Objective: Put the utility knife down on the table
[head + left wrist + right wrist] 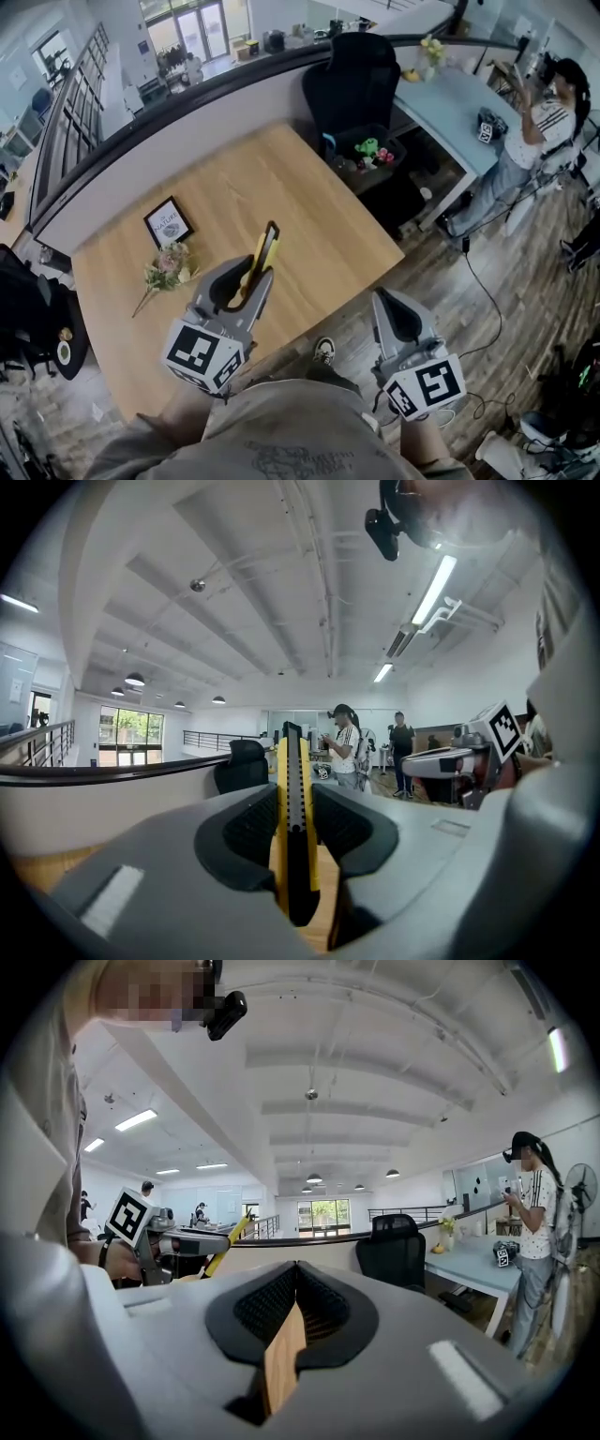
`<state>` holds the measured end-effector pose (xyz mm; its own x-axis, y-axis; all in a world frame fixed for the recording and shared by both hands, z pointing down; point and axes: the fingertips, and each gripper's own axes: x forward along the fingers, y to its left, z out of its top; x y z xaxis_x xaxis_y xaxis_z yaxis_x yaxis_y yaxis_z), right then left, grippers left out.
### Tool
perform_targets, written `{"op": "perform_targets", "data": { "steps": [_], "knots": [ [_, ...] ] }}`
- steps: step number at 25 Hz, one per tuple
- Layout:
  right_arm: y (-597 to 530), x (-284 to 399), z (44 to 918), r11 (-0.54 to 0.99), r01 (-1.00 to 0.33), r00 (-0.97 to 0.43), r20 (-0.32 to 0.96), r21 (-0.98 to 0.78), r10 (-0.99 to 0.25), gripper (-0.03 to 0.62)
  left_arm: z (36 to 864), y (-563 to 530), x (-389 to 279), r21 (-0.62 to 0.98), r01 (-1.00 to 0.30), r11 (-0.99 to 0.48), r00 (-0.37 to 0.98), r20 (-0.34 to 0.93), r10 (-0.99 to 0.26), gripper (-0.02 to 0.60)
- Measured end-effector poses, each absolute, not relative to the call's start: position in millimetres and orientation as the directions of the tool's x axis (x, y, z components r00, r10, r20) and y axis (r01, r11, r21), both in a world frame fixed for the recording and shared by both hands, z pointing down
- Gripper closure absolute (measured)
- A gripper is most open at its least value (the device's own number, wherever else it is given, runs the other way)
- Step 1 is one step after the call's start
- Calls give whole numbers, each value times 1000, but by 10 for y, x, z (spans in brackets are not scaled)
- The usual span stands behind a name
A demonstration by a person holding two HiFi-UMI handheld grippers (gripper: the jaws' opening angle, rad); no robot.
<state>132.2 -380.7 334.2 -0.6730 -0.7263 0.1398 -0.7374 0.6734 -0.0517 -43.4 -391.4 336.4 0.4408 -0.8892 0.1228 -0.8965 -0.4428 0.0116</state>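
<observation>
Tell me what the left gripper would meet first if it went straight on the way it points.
Probably the black office chair beyond the wooden table. The left gripper, shut on the utility knife, points about level over it; depth is unclear.

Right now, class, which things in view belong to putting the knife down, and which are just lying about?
Job in hand: utility knife, left gripper shut on it, wooden table.
Lying about: framed picture, flower sprig, black chair.
</observation>
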Motion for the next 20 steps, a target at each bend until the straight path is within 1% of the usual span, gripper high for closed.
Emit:
{"op": "perform_targets", "data": {
  "steps": [10, 20],
  "knots": [
    [-4746, 1818, 3398, 744, -666, -741, 148, -45, -655, 583, 3282, -4639, -42, 7, -947, -323, 322, 97, -942, 468],
    [-5046, 1828, 3493, 773, -632, -770, 164, -61, -617, 583, 3303, -4858, 13, -3, -955, -296, 294, 114, -949, 468]
  ]
}}
